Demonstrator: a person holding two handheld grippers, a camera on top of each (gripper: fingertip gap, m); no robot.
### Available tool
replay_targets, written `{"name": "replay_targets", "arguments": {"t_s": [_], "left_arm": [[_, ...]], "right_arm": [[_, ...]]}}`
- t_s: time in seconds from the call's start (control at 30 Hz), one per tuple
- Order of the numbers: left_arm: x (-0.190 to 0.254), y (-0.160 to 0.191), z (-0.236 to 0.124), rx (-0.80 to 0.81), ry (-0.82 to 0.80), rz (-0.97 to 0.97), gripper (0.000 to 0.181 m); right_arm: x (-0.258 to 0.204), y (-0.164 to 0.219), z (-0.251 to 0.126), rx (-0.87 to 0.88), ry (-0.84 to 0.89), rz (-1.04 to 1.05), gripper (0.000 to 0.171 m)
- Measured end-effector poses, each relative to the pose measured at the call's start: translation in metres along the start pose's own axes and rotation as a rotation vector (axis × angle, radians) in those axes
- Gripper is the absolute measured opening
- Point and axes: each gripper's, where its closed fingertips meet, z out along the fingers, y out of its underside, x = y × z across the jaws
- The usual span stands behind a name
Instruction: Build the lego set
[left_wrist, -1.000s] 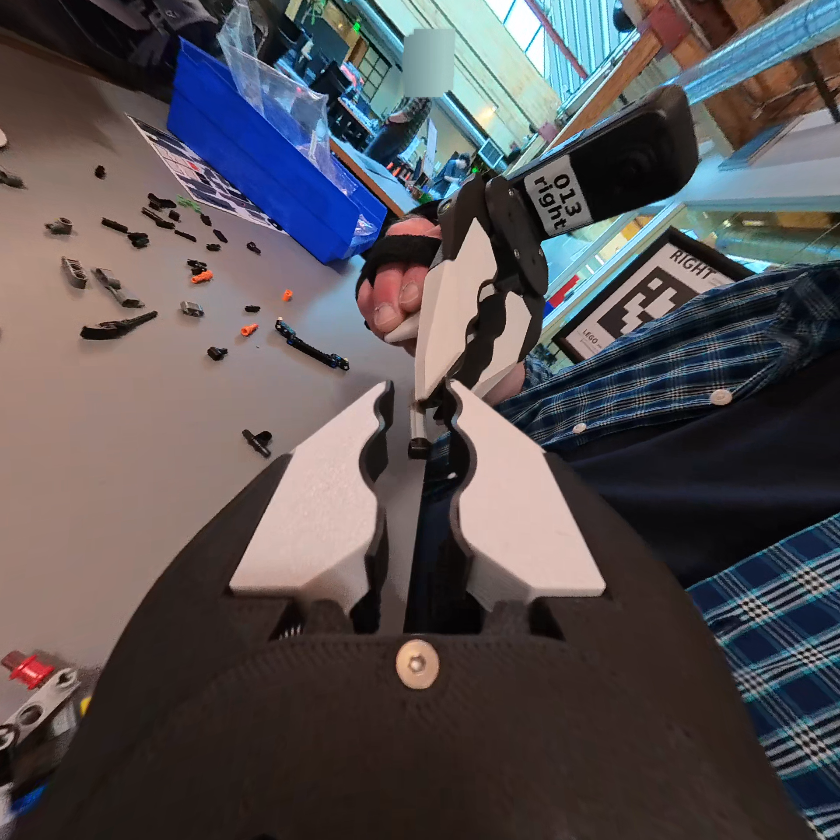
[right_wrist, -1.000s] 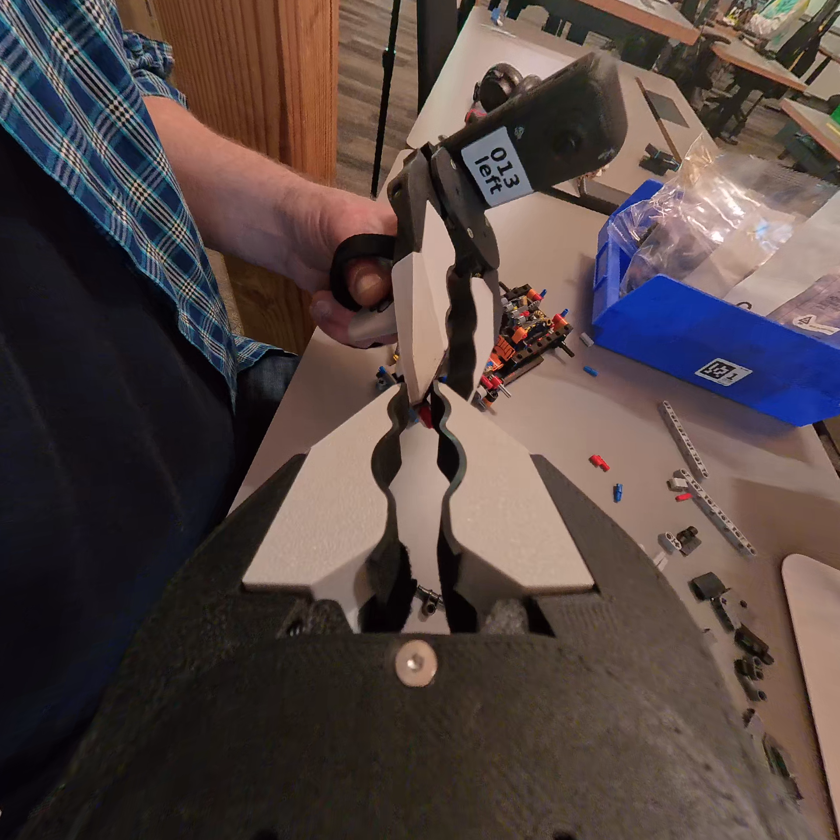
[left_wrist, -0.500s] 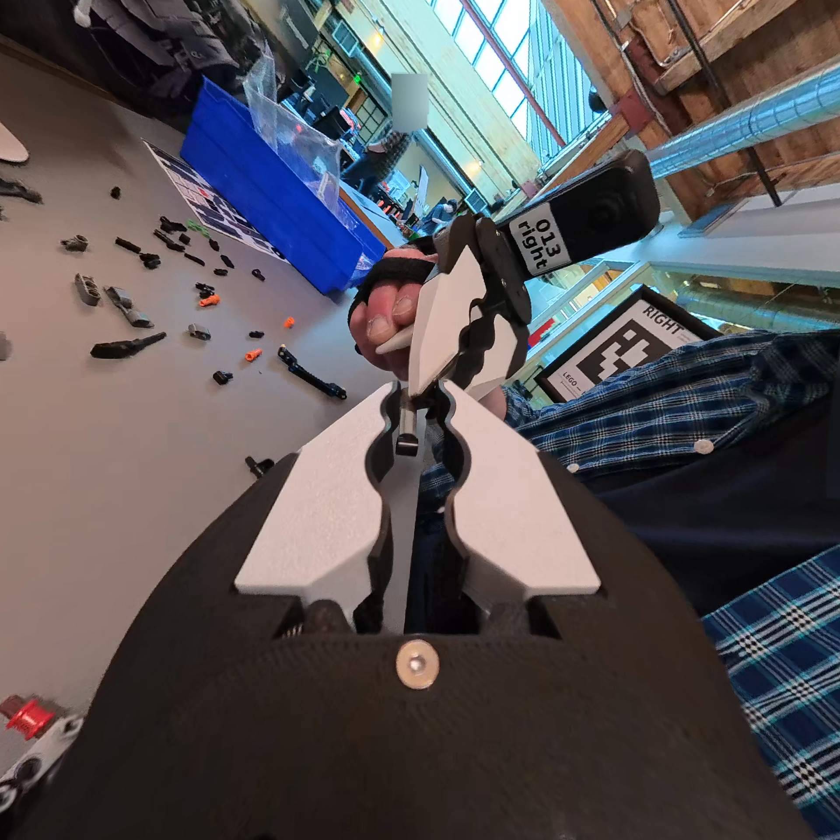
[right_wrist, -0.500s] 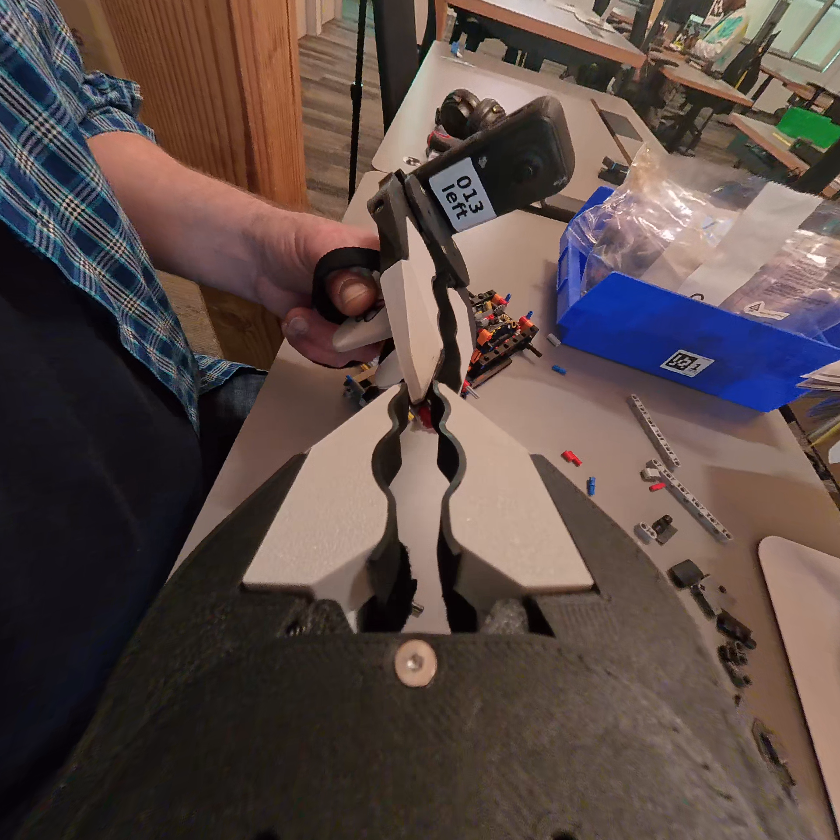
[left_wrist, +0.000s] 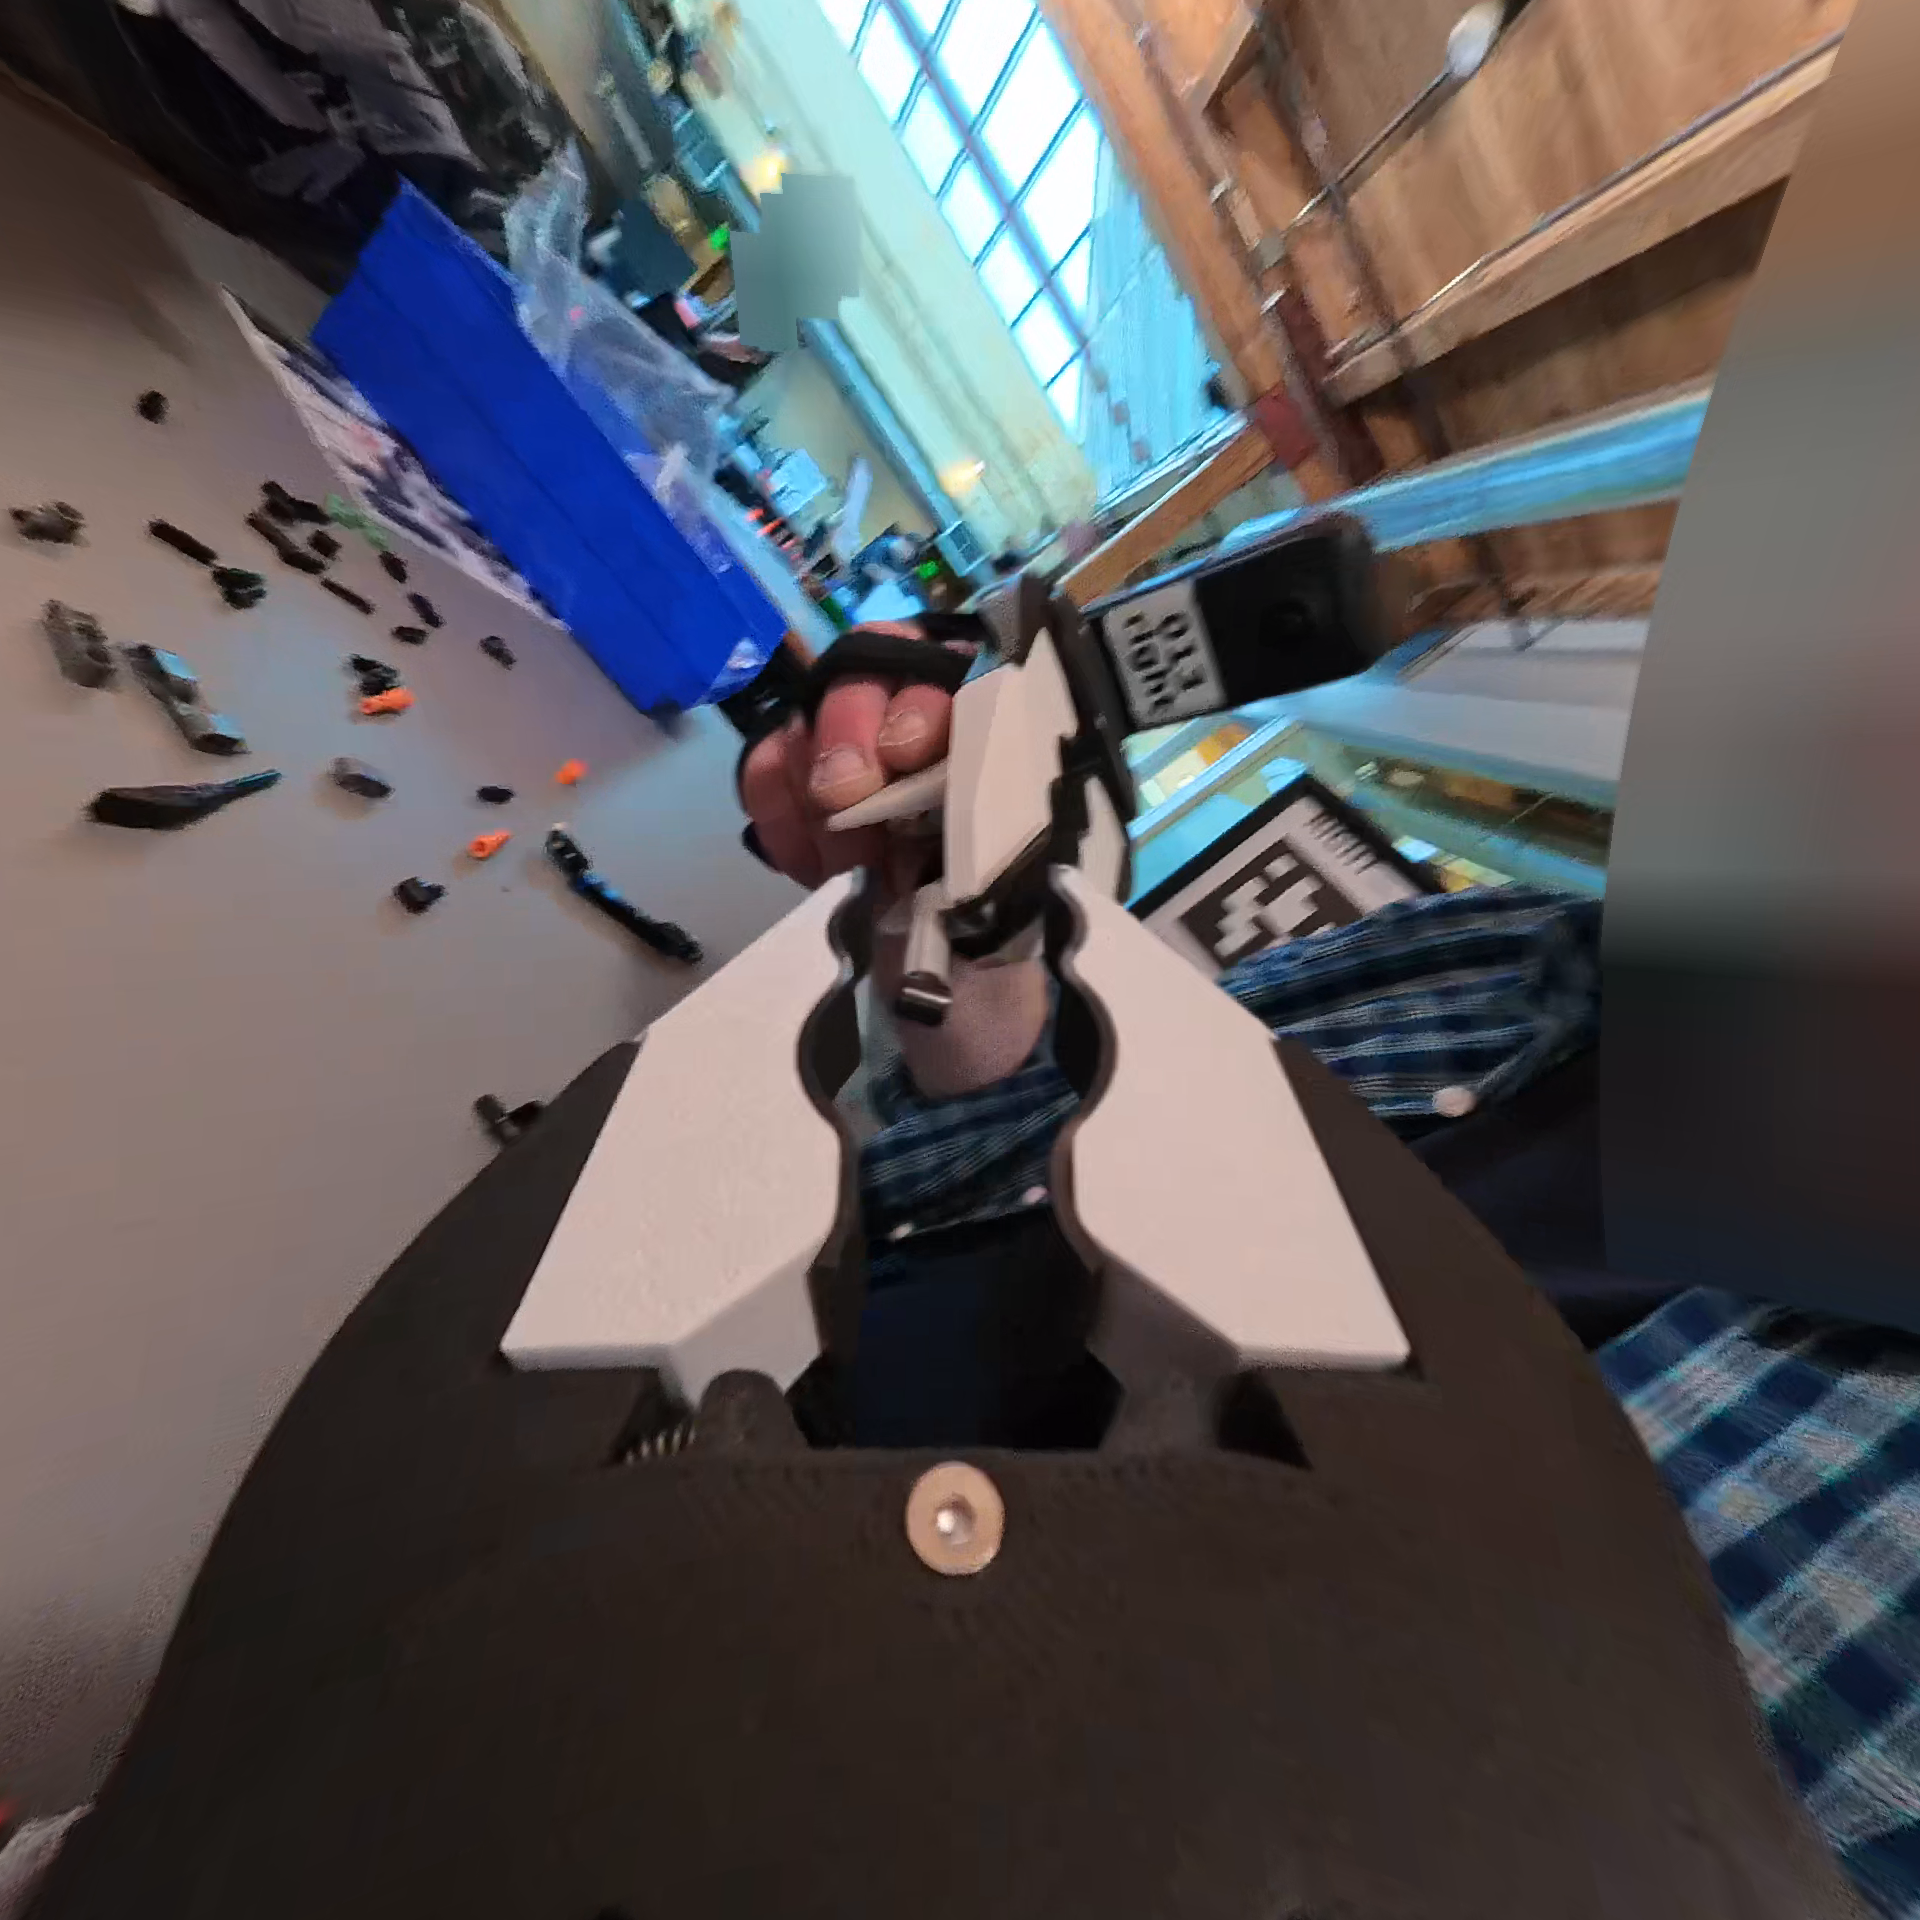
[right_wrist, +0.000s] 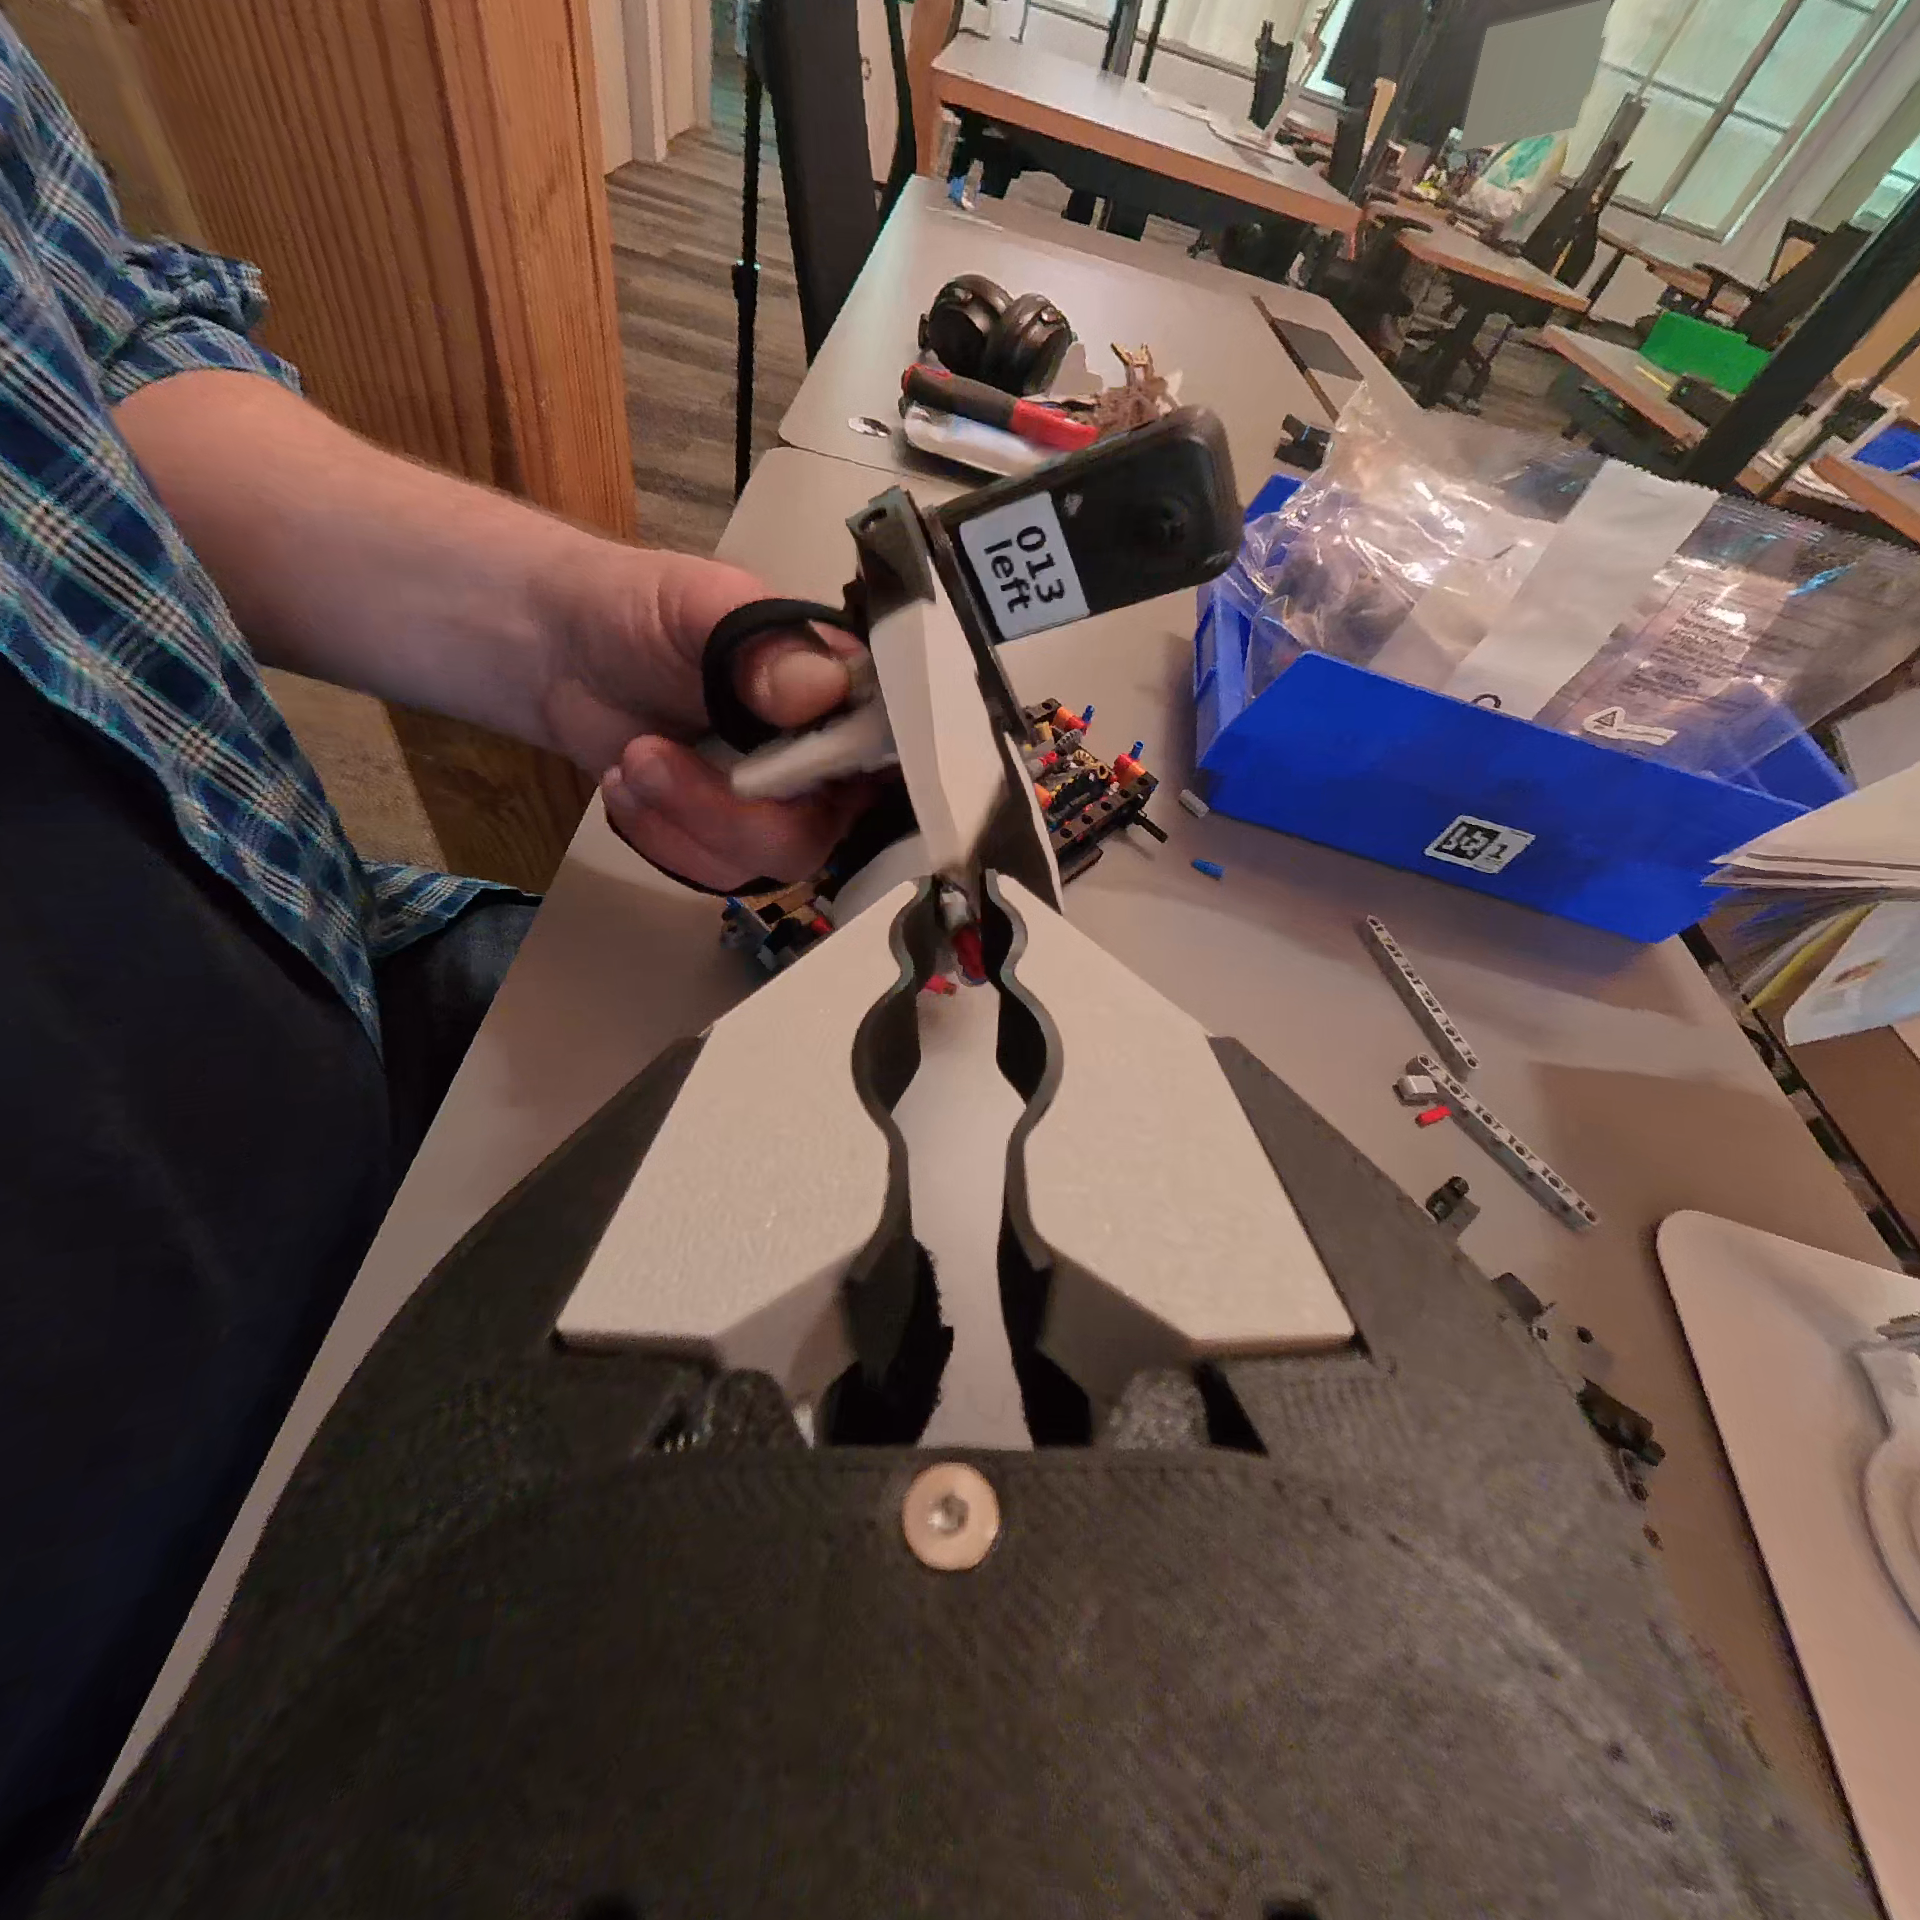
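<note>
My right gripper (right_wrist: 956, 899) is shut on a small grey lego piece (right_wrist: 964, 935) with a red part and a black end. It is held in the air above the table's near edge. In the left wrist view the same piece (left_wrist: 923, 966) hangs from the right gripper (left_wrist: 982, 920). My left gripper (left_wrist: 956, 904) is open, with its fingertips on either side of the piece and not gripping it. In the right wrist view the left gripper (right_wrist: 1008, 883) is tilted, with its tips meeting mine. A partly built black and orange model (right_wrist: 1086, 779) lies on the table behind it.
A blue bin (right_wrist: 1455, 790) holding plastic bags stands at the back right. Long grey beams (right_wrist: 1423, 997) and small parts lie to the right, beside a white tray (right_wrist: 1787, 1403). Several loose black and orange parts (left_wrist: 260, 644) are scattered on the table. The person's plaid sleeve (left_wrist: 1403, 987) is close by.
My left gripper has opened wider around the small piece. The right gripper still holds the piece. Both grippers have tilted and shifted slightly.
</note>
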Motion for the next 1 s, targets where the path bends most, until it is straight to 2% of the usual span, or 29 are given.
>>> {"name": "replay_targets", "arguments": {"t_s": [0.07, 0.23, 0.33, 0.47, 0.7, 0.77, 1.0], "left_arm": [[0.006, -0.011, -0.006, 0.072, 0.076, -0.065, 0.031], [-0.002, -0.017, -0.011, 0.098, 0.047, -0.076, 0.023], [-0.006, -0.024, -0.020, 0.114, 0.004, -0.051, 0.025], [-0.008, -0.013, -0.019, 0.038, -0.020, -0.047, 0.023], [0.006, 0.010, 0.001, -0.067, 0.090, -0.109, 0.018], [0.011, 0.012, 0.003, -0.067, 0.118, -0.113, 0.009], [0.010, 0.010, 0.004, -0.039, 0.085, -0.060, 0.009]], "right_arm": [[0.003, 0.004, 0.000, 0.001, 0.010, 0.021, 0.005], [0.006, 0.002, -0.001, 0.058, 0.002, 0.070, 0.005], [0.011, -0.002, -0.007, 0.085, 0.018, 0.071, 0.005], [0.009, -0.006, -0.014, 0.101, 0.021, 0.036, 0.004], [-0.007, -0.011, -0.020, 0.088, -0.005, -0.084, 0.004], [-0.013, -0.012, -0.021, 0.073, -0.010, -0.132, 0.005], [-0.009, -0.009, -0.023, 0.049, 0.021, -0.134, 0.006]]}}
